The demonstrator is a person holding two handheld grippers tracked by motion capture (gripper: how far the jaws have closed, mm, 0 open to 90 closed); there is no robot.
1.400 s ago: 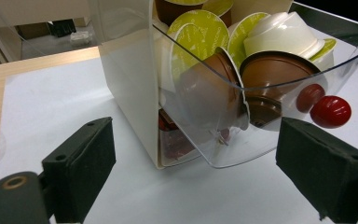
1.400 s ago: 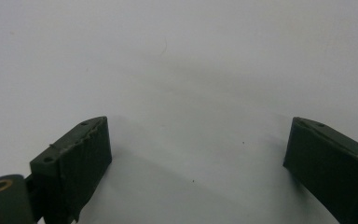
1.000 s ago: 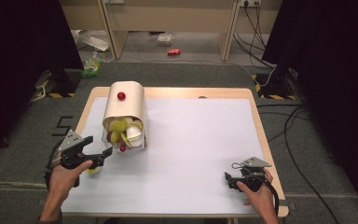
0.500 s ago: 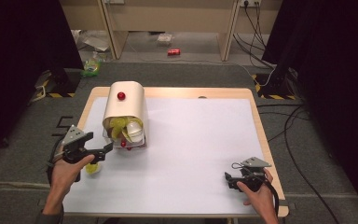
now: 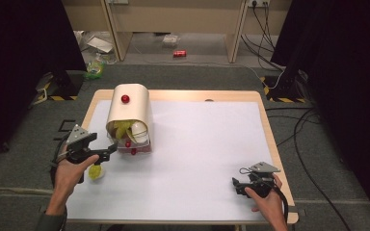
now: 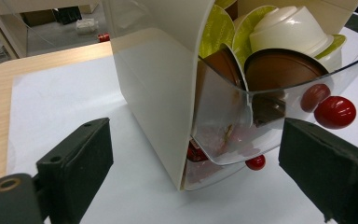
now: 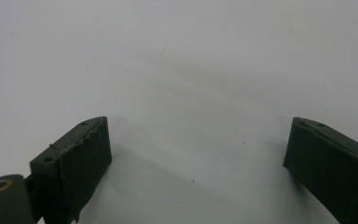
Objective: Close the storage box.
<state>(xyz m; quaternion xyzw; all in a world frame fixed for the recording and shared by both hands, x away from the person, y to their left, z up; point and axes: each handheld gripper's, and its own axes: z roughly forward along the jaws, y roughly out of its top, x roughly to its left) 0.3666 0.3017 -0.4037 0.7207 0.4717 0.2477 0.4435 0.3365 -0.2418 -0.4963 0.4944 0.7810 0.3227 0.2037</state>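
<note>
High view, left gripper (image 5: 107,152): jaws spread wide and holding nothing, just beside the dispenser's front left corner.
Capsule dispenser (image 5: 129,113): cream curved box with a red knob (image 5: 125,98) on top, at the table's (image 5: 207,144) far left; its clear front bin holds brown, green and white capsules (image 6: 279,70).
Green item (image 5: 95,171): on the table under the left hand.
Right gripper (image 5: 237,185): jaws spread wide, empty, near the front right edge.
</note>
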